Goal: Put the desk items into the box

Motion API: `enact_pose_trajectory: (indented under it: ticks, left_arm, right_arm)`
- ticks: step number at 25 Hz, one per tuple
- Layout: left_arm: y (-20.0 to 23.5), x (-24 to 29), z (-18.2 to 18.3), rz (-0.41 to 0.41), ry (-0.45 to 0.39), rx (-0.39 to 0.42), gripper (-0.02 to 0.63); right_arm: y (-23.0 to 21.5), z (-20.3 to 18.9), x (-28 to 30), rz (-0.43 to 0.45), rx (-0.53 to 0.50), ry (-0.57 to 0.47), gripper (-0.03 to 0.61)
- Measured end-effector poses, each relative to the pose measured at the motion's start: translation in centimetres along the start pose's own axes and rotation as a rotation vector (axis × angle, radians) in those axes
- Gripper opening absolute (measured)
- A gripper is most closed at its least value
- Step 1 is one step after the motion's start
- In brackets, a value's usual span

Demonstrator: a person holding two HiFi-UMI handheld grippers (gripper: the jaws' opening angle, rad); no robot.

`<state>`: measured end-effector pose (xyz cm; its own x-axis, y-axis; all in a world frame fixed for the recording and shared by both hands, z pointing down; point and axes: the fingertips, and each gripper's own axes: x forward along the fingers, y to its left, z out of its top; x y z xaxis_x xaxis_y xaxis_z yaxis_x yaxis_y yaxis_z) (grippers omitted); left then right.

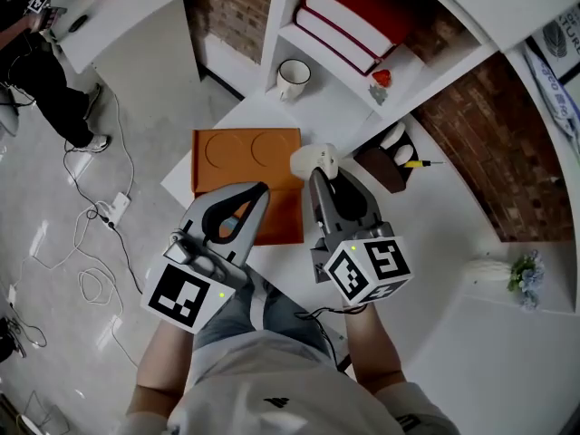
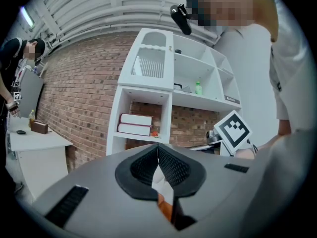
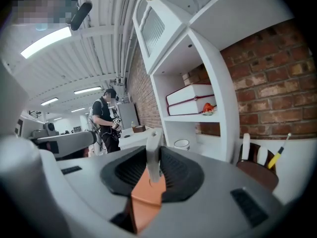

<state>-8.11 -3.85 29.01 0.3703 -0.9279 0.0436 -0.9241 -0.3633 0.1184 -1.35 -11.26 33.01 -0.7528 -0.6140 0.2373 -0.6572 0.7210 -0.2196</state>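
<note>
An orange box point(image 1: 237, 155), shallow with two round hollows, lies on the white desk point(image 1: 435, 234). My right gripper point(image 1: 319, 172) is at its right edge, shut on a cream-white object point(image 1: 316, 159). In the right gripper view that object point(image 3: 154, 155) stands edge-on between the pads, with orange point(image 3: 144, 192) below it. My left gripper point(image 1: 261, 189) hovers over the near part of the box, its jaws shut with nothing in them. In the left gripper view its tips point(image 2: 158, 148) meet, and only white and orange show through the slit.
A brown pen holder point(image 1: 385, 163) with a yellow-handled tool stands right of the box. On the shelf behind are a white mug point(image 1: 293, 78), red-and-white books point(image 1: 349, 16) and a small red thing point(image 1: 381, 78). Cables lie on the floor point(image 1: 100, 216) at left. A person point(image 3: 105, 120) stands far off.
</note>
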Motion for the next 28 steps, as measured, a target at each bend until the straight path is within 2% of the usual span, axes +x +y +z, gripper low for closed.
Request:
enact_pose_trajectory:
  ticks: [6,15,22,28]
  left_arm:
    - [2.5,-2.3,-0.1,0.072,-0.011,-0.009,0.014]
    - [4.8,-4.4,-0.2,0.131,-0.017,-0.014,0.014]
    - [6.1,-5.4,-0.7,0.166,-0.014,-0.030,0.014]
    - [6.8,-5.8,-1.1,0.179,-0.017,-0.043,0.014]
  right_arm:
    - [3.6,-1.6,1.9,0.078,-0.003,0.041,0.094]
    - [7.9,-4.4,3.4,0.171,-0.004,0.118,0.094]
    - [9.9,-8.0,3.6,0.211,0.000,0.210,0.094]
    - [10.0,-10.7,3.4,0.207,-0.003,0.278,0.094]
